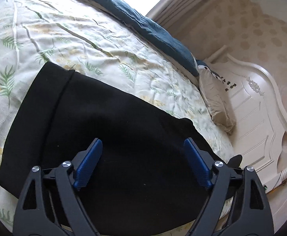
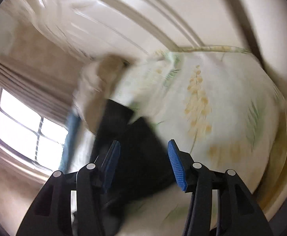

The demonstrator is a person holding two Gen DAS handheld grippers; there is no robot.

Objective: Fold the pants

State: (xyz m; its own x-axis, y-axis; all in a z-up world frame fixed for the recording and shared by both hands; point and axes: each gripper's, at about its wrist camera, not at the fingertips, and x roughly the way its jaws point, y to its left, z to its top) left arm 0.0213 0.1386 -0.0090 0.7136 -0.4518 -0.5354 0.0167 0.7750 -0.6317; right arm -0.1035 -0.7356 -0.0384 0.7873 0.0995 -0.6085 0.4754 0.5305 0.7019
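The black pants (image 1: 108,129) lie on the floral bedspread (image 1: 68,33) in a compact, doubled-over slab, so the fold looks well along, with perhaps one more tuck or a smoothing pass left, though that is a judgement. The left tongs (image 1: 141,163) hover over the near end of the cloth, blue pads spread wide and gripping nothing; the right tongs (image 2: 143,165) also stand apart and empty in a heavily blurred view. In the left view the long axis runs from lower right up to a banded edge at upper left.
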